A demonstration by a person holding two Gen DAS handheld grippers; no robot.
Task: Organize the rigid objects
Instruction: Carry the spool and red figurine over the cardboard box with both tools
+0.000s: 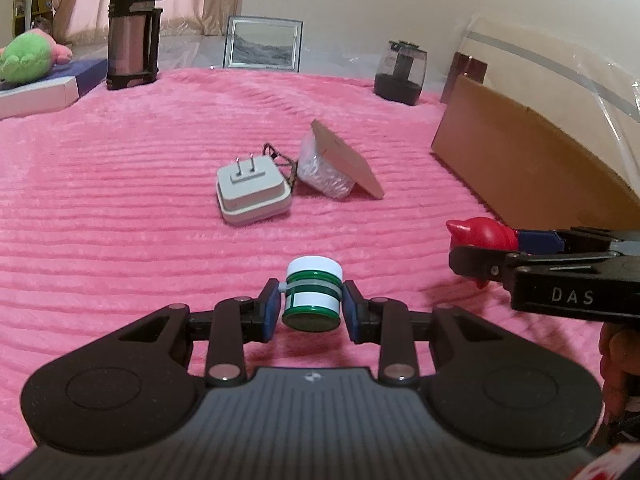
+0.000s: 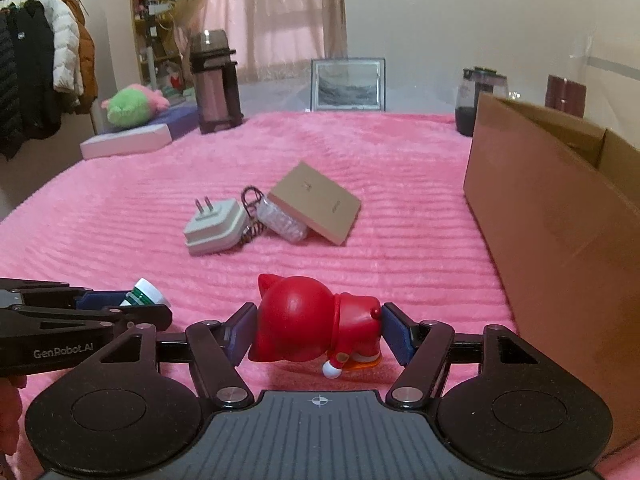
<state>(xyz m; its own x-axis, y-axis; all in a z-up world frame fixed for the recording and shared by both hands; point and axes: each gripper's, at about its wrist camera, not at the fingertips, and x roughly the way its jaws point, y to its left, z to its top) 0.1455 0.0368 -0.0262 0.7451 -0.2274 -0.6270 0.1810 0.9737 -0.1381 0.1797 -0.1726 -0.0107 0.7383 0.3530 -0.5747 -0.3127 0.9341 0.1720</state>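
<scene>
My left gripper is shut on a small green-and-white jar, held just above the pink blanket. My right gripper is shut on a red cat figurine lying on its side; it also shows in the left wrist view at the right. The left gripper and jar show at the left of the right wrist view. A white plug adapter, a clear bubble-wrapped packet and a tan notebook leaning on it lie together mid-blanket. An open cardboard box stands to the right.
The pink blanket covers the surface. At the back stand a metal thermos, a picture frame, a dark glass jar and a maroon box. A green plush toy lies on a box at the left.
</scene>
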